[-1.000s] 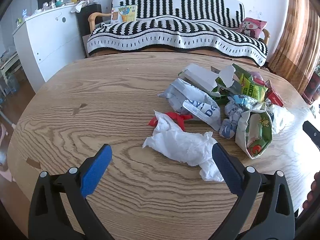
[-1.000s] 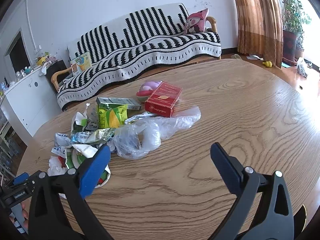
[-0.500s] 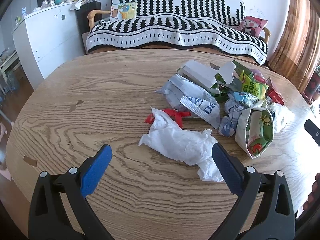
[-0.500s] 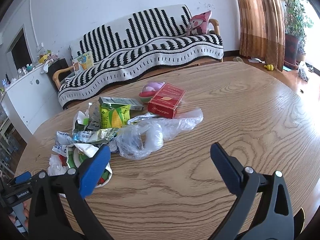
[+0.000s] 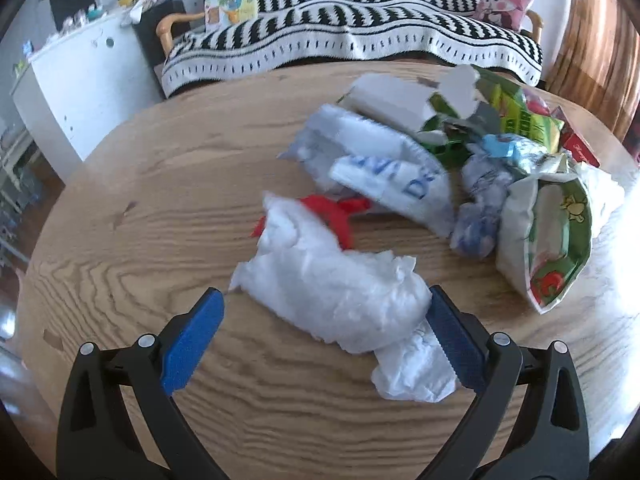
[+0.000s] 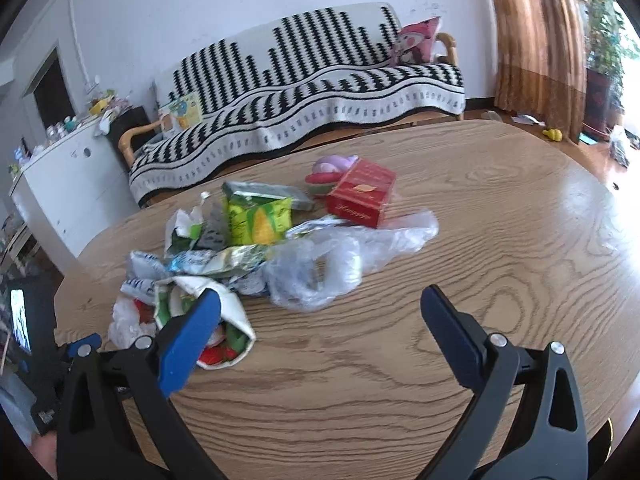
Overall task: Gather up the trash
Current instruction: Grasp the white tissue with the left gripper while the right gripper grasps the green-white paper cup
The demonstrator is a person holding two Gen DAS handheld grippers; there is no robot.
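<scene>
Wooden counter [image 5: 168, 184] bearing a heap of trash [image 5: 472, 152]: wrappers, a red box [image 6: 362, 194] and a clear bag [image 6: 340, 258], all clustered toward one side. Nearest the left gripper [image 5: 326, 338] lies a crumpled white tissue [image 5: 332, 284], apart from the heap's bulk and over a red scrap [image 5: 340, 216]. Left jaws spread wide, flanking the tissue; the right-hand pad touches or nearly touches it. Right gripper [image 6: 318, 334] likewise spread and empty, hovering short of the clear bag. To grasp well, probably centre the tissue's thick middle between the pads, lower to the counter, then close firmly, since loose paper compresses and may slip.
</scene>
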